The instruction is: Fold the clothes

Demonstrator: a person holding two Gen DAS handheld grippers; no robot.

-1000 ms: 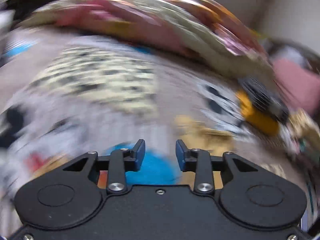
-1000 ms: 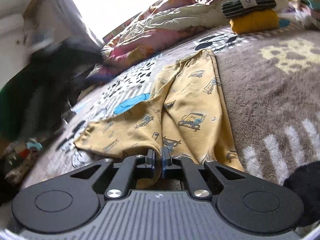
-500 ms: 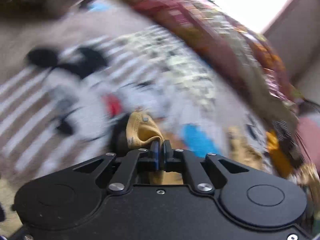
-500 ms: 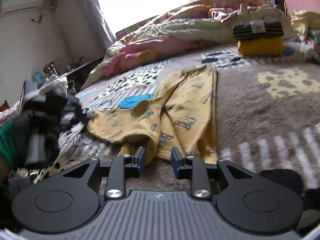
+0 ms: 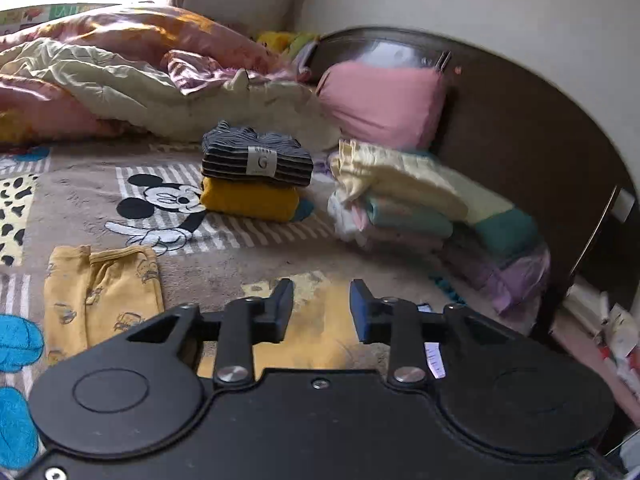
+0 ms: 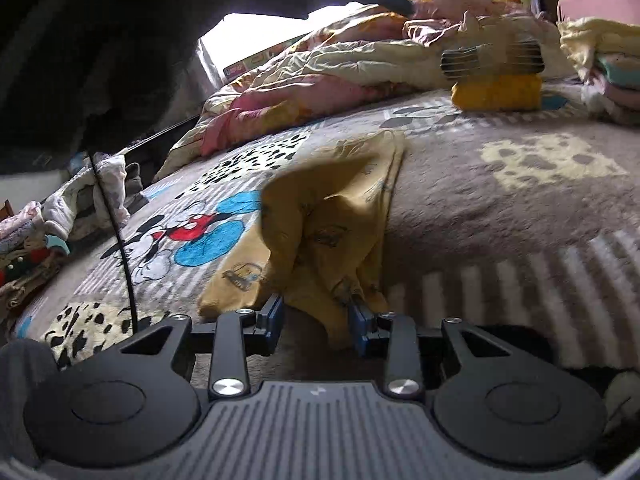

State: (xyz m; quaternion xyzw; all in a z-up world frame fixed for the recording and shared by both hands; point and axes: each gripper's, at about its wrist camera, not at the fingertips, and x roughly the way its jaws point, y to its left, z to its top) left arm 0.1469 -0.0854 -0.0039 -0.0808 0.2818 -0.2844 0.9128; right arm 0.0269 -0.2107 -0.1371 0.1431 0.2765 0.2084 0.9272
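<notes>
With both the left gripper (image 5: 321, 304) and right gripper (image 6: 316, 322) jaws just opened and gripping nothing, the yellow trousers (image 6: 320, 236), bunched at twelve o'clock from the right gripper, may slump unfolded on the blanket (image 6: 500, 208).

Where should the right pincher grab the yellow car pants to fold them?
Probably the bunched end of the yellow pants lying between the open right gripper jaws. Come in low and straight ahead: that fabric stands up in a ridge, while the far end lies flat.
</notes>
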